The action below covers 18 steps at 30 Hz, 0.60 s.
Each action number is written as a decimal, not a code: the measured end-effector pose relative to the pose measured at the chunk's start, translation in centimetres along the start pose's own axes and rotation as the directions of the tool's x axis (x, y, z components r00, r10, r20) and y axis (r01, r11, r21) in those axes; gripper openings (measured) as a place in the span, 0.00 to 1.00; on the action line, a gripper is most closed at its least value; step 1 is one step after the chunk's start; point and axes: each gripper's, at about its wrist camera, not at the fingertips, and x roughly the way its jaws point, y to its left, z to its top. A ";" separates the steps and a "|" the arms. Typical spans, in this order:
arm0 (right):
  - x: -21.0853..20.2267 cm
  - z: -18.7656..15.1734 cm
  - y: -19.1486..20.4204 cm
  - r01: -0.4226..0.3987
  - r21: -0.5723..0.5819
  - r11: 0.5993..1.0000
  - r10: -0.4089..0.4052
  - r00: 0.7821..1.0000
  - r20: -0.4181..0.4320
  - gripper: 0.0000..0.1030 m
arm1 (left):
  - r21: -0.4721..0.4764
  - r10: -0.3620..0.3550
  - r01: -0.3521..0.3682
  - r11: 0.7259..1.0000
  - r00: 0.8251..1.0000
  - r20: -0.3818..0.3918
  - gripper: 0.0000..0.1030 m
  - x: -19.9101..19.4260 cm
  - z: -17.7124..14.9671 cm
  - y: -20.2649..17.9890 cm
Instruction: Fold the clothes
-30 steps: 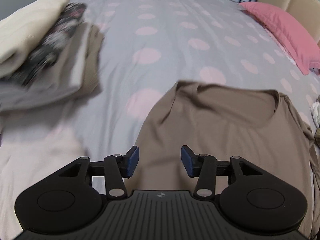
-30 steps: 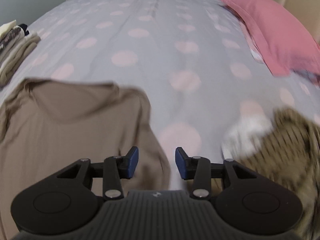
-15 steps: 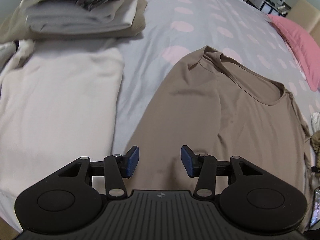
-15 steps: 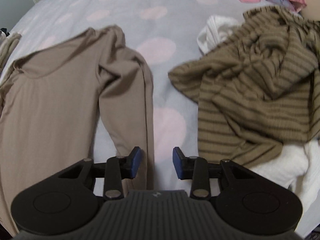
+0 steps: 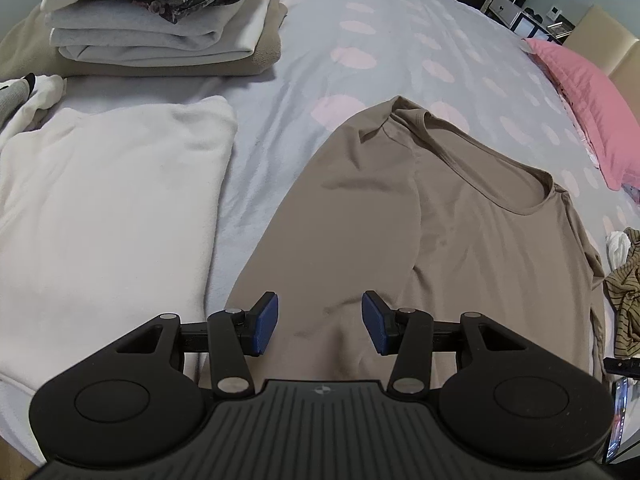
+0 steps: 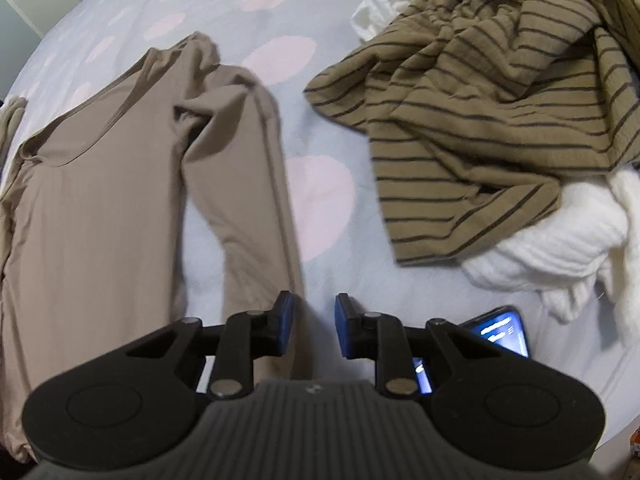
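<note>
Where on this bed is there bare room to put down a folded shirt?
Bare sheet lies beyond the tan shirt, between the folded stack and the pink pillow. The side with the striped top, white knit and phone is crowded.

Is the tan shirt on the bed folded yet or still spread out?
Spread out. The tan shirt lies flat on the bed, neckline showing, both sleeves laid out alongside the body, nothing doubled over. Both grippers are open above it.

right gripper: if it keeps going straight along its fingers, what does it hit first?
Most likely the outer sleeve of the taupe top, whose lower end sits between the open fingers of the right gripper. The bedsheet lies just beside it; depth is unclear.
</note>
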 end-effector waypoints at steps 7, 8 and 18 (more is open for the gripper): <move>-0.4 -0.8 -0.3 0.017 0.024 1.000 -0.017 1.000 -0.006 0.21 | -0.011 -0.007 0.007 1.000 1.000 0.006 0.43 -0.3 0.0 0.2; -0.5 -0.8 -0.5 0.025 0.029 0.999 -0.025 1.000 -0.003 0.20 | -0.014 -0.007 0.007 1.000 1.000 0.007 0.43 -0.3 0.0 0.3; -0.7 -0.7 0.1 0.017 -0.020 1.000 -0.017 1.000 -0.017 0.11 | -0.022 -0.004 0.004 1.000 1.000 0.006 0.43 -0.3 0.2 0.7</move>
